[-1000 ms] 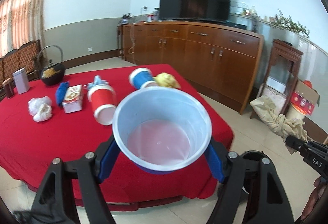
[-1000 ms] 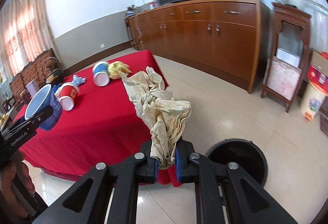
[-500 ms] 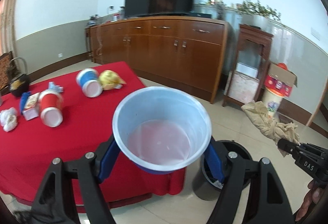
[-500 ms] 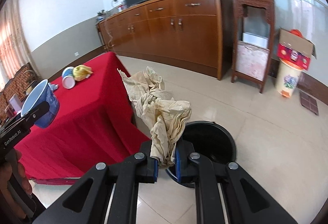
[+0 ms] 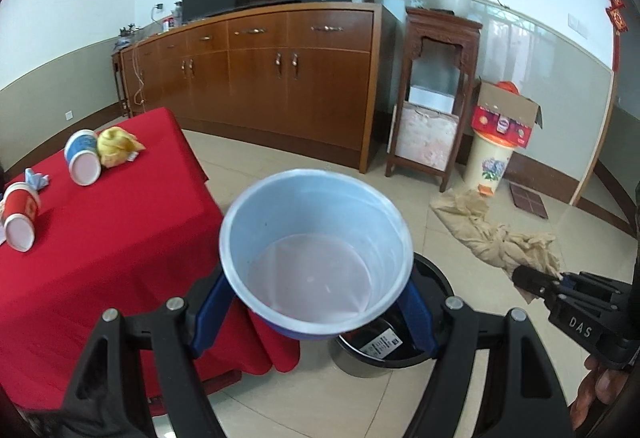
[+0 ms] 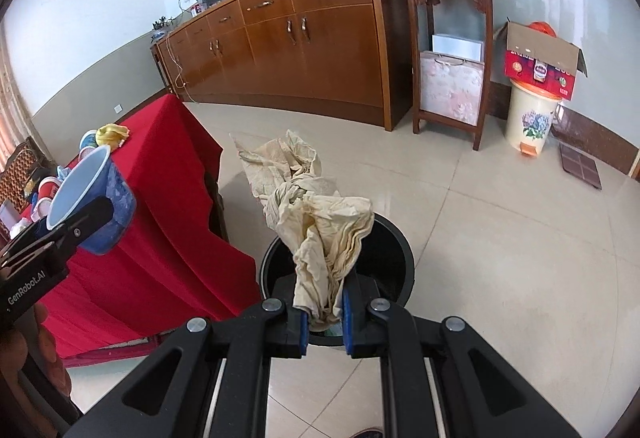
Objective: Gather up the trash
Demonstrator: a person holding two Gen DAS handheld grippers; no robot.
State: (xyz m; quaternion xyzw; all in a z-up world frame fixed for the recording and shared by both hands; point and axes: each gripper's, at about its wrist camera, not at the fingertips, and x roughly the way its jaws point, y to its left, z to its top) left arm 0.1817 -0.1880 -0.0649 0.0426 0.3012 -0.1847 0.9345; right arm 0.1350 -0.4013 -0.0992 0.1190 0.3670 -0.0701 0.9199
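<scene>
I had both claws loaded and over the floor beside the table. The right gripper (image 6: pixel 325 322) was clamped tight on a crumpled beige paper wad (image 6: pixel 316 222), whose long axis ran away from the jaws toward twelve o'clock. The black bin (image 6: pixel 394 258) stood on the floor directly beyond and under that wad, so in the right wrist view the paper hung across its mouth — I judged a release would likely drop it inside, though the far end of the wad reached past the rim at eleven o'clock and might catch.

The left gripper (image 5: pixel 316 308) gripped a blue cup (image 5: pixel 316 254) by its sides, mouth facing the camera, empty as far as I could see. In the left wrist view the bin showed just below and behind the cup, at about five o'clock, partly hidden. My right hand looked the nearer to the opening.

The table (image 5: pixel 120 258) wore a red cloth and sat at nine o'clock; a red cup (image 5: pixel 20 213), a second blue cup (image 5: pixel 82 161) and a yellow wrapper (image 5: pixel 116 145) lay on it, not yet collected. The floor was pale glossy tile, with a long wooden sideboard (image 5: pixel 280 77) along the far wall.
</scene>
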